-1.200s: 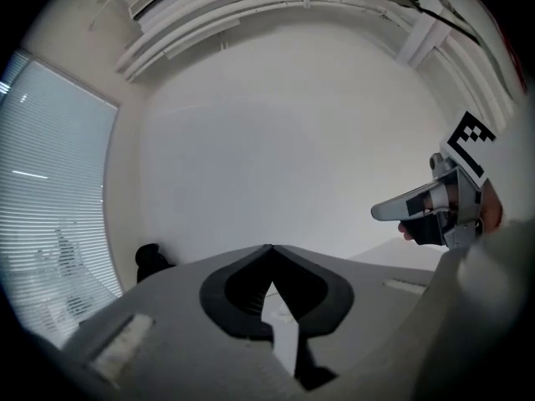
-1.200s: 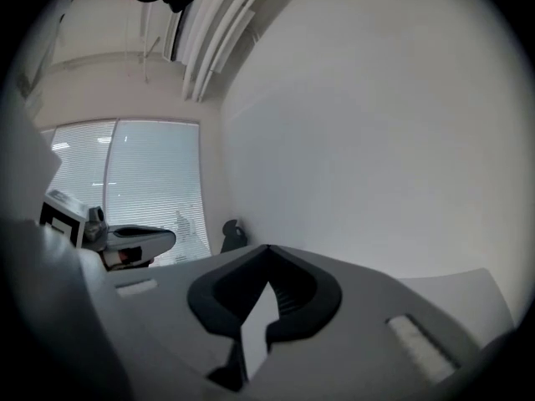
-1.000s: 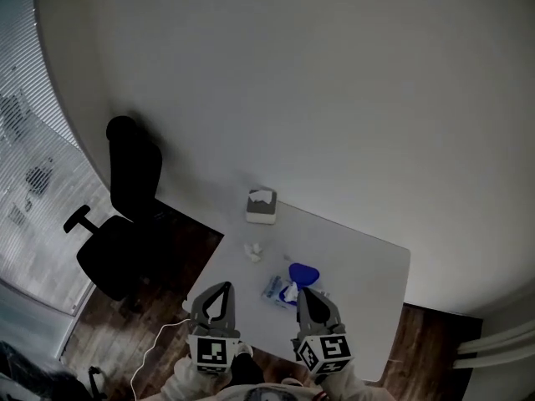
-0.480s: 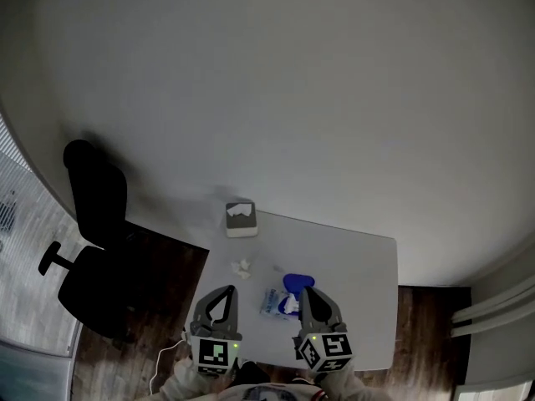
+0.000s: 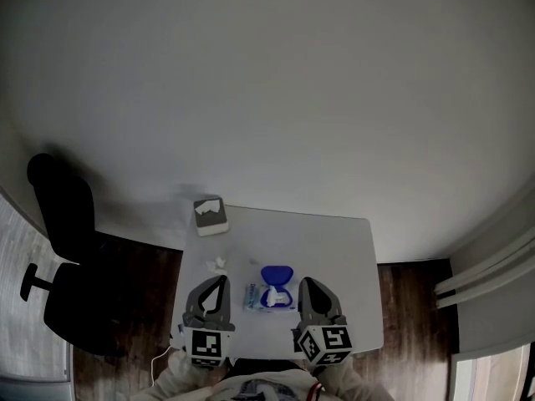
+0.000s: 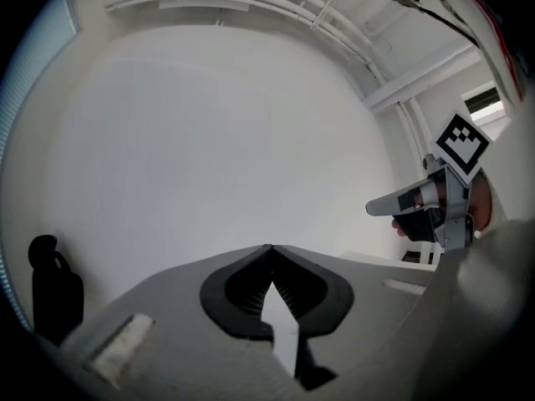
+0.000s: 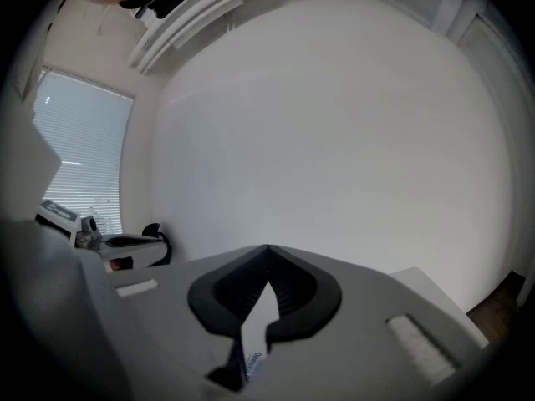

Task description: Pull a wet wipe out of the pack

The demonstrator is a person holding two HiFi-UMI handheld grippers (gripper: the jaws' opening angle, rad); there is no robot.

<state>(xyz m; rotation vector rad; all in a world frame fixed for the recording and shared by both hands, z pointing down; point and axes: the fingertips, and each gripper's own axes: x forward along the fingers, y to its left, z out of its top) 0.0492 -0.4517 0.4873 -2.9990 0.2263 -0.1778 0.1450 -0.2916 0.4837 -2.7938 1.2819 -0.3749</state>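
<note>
**Grippers shut and empty, wipe pack between them near the table's front edge**

Left gripper [image 5: 220, 281] has its jaws pressed together with nothing in them. Its own view shows the dark pads meeting at the tip and only white tabletop through the gap behind them. Right gripper [image 5: 306, 282] is likewise closed on nothing. Through the gap behind its pads shows a strip of wrapper with small blue lettering, too tiny to read. Each gripper carries a cube [image 5: 207, 347] with black-and-white square markers and no words.

The wet wipe pack [image 5: 253, 296] lies flat on the white table [image 5: 334, 249], between the two grippers and touching neither. Its blue lid [image 5: 277, 274] is flipped open toward the far side, and a white wipe [image 5: 272, 297] shows at the opening. From the head view the wrapper's print is only a blue smudge.

The pack sits close to the table's near edge, about midway along it. A crumpled white tissue [image 5: 217, 264] lies near the pack's left, just ahead of the left gripper. A tissue box [image 5: 210, 215] stands at the far left corner, well apart from the pack. Bare tabletop runs from the pack to the right edge and to the far edge, which lies by a plain pale wall [image 5: 267, 98]. A black office chair [image 5: 63, 249] stands on the wood floor [image 5: 159, 266] off the table's left side.
</note>
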